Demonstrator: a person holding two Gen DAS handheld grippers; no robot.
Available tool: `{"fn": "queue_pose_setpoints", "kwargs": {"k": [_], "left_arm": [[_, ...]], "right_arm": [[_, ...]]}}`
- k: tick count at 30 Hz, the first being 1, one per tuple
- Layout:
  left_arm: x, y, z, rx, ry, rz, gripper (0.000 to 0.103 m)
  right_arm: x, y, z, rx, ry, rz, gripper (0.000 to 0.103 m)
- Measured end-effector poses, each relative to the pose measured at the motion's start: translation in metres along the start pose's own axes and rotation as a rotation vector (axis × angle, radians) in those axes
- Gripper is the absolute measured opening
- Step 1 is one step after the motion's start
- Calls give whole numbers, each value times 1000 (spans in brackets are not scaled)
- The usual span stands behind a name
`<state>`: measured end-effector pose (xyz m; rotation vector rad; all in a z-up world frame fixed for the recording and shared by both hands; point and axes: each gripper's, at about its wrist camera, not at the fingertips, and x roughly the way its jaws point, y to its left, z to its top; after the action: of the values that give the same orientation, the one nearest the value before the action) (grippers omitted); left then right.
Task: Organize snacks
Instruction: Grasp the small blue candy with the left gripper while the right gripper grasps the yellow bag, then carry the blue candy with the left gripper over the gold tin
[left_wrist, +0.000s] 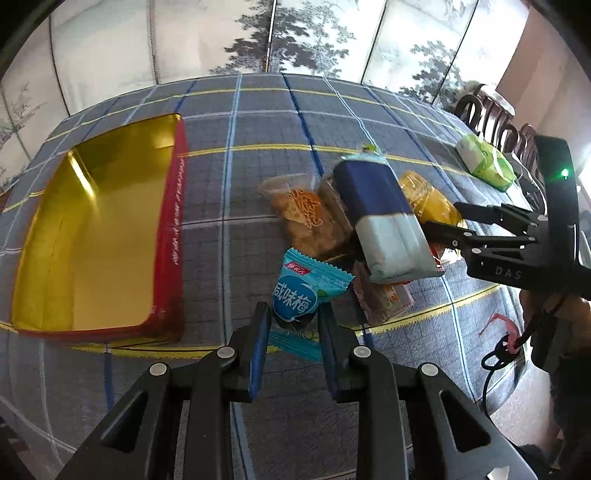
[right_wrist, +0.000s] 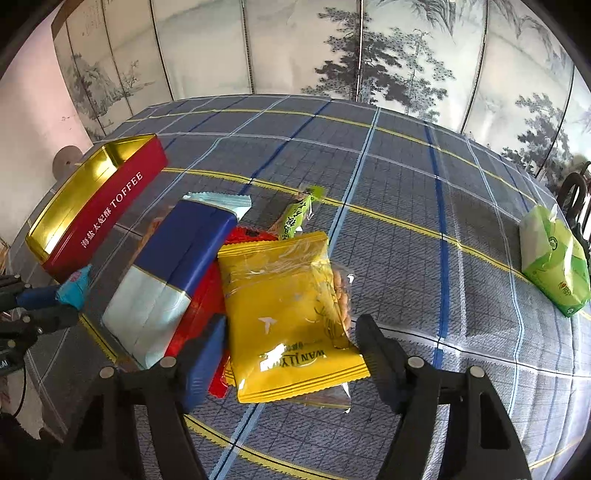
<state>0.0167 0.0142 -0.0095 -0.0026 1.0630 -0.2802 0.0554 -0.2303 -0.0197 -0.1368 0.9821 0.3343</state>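
My left gripper (left_wrist: 292, 325) is shut on a small blue plum-candy packet (left_wrist: 301, 295), held just above the cloth beside the snack pile. The pile holds a navy-and-pale-blue pack (left_wrist: 384, 221) (right_wrist: 173, 273), a clear pack of orange crisps (left_wrist: 306, 218), a yellow packet (right_wrist: 284, 314) (left_wrist: 428, 199), a red packet (right_wrist: 199, 314) and a green stick pack (right_wrist: 295, 218). My right gripper (right_wrist: 291, 350) is open, its fingers either side of the yellow packet; it also shows in the left wrist view (left_wrist: 443, 225). The red toffee tin (left_wrist: 170, 236) (right_wrist: 110, 206) with a gold inside lies open and empty at the left.
A green tissue pack (left_wrist: 487, 162) (right_wrist: 554, 258) lies at the table's far right. The checked blue-grey tablecloth (right_wrist: 406, 184) covers the table. A painted folding screen (right_wrist: 295, 44) stands behind, and dark wooden chairs (left_wrist: 491, 118) stand at the right edge.
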Motion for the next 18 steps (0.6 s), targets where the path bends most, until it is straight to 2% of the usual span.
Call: {"fn": "queue_pose_setpoints", "kwargs": {"k": [7, 13, 18], "left_arm": [[-14, 6, 4, -11, -29, 6, 23], [-28, 20, 12, -27, -68, 31, 23], [-37, 45, 20, -64, -93, 96, 23]], "right_arm": [[-2, 0, -3, 43, 0, 7, 60], [-3, 1, -5, 91, -12, -11, 58], [-3, 2, -5, 133, -16, -36, 56]]}}
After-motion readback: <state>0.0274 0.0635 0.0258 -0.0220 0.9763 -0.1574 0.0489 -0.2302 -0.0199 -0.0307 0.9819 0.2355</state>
